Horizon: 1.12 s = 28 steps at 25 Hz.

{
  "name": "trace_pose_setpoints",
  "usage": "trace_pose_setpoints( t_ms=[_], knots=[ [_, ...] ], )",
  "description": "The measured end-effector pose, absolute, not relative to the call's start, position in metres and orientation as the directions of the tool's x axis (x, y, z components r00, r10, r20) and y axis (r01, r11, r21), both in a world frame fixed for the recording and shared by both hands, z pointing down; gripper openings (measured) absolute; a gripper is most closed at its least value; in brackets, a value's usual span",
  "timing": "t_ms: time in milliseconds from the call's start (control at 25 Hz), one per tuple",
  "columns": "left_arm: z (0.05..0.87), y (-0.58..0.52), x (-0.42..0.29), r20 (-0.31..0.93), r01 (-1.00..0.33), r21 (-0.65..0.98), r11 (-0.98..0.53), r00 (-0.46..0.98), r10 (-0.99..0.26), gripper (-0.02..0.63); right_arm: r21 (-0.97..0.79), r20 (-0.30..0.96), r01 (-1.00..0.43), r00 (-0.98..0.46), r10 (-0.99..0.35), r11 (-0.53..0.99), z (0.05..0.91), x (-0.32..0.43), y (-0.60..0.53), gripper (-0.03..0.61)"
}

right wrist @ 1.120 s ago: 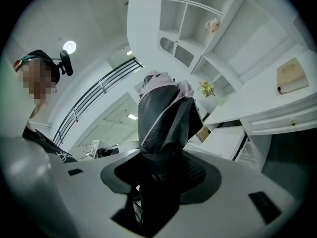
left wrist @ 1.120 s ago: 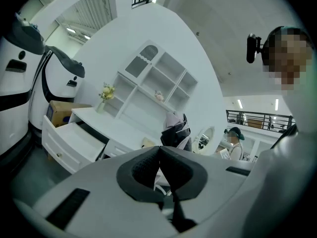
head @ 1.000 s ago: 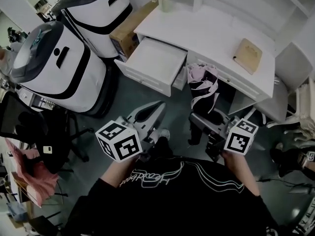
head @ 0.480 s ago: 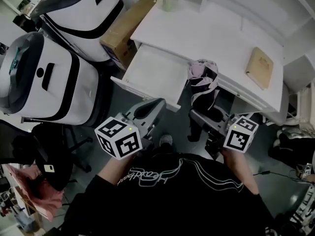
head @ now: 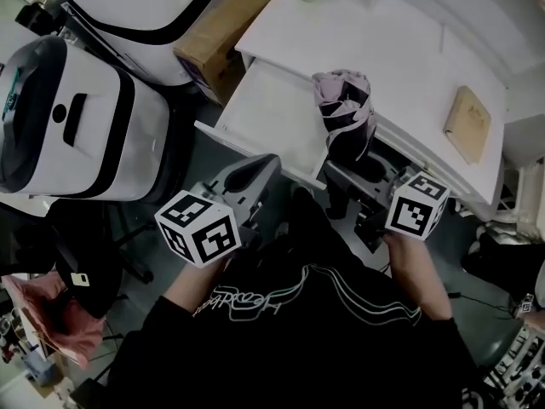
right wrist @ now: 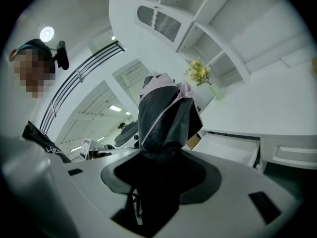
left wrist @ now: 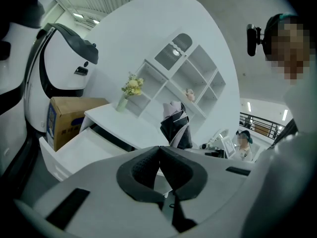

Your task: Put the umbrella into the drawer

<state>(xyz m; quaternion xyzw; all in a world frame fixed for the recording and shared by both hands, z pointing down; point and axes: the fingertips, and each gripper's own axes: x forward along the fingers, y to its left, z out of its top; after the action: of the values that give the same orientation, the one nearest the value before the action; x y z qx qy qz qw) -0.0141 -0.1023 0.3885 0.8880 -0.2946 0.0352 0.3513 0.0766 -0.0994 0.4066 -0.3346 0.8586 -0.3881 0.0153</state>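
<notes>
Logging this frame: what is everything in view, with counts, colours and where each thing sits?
umbrella: one, black and pink, folded, held upright at the desk's front edge
drawer: one, white, pulled open at the desk's left end
desk: one, white, top of the head view
notebook: one, tan, on the desk's right part
flower vase: one, yellow flowers, on the desk's back left corner
cardboard box: one, brown, left of the desk
rounded machines: two, white with black bands, left of the drawer
pink cloth: one, lower left
left gripper: fingers together, nothing between them
right gripper: fingers closed on the umbrella
</notes>
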Motion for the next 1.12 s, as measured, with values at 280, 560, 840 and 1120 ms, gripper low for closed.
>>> trace_pose_setpoints(
  t_ms=[280,560,840,1120],
  knots=[
    [0.399,-0.152,-0.035,0.306,-0.616,0.604,-0.506,0.765,-0.566,0.02,-0.693,0.28,-0.535,-0.817,-0.504,0.483,0.432,0.061,-0.157,0.225],
    [0.409,-0.194,-0.049,0.334,-0.662,0.607,-0.44,0.715,-0.614,0.02,-0.652,0.383,-0.557,-0.827,-0.412,0.514,0.471,0.046,-0.203,0.225],
    [0.426,-0.234,-0.065,0.369,-0.695,0.616,-0.371,0.67,-0.644,0.02,-0.588,0.52,-0.574,-0.808,-0.278,0.569,0.524,0.027,-0.241,0.225],
    [0.454,-0.259,-0.076,0.411,-0.716,0.625,-0.311,0.64,-0.649,0.02,-0.463,0.685,-0.591,-0.711,-0.156,0.661,0.594,0.012,-0.261,0.224]
  ],
)
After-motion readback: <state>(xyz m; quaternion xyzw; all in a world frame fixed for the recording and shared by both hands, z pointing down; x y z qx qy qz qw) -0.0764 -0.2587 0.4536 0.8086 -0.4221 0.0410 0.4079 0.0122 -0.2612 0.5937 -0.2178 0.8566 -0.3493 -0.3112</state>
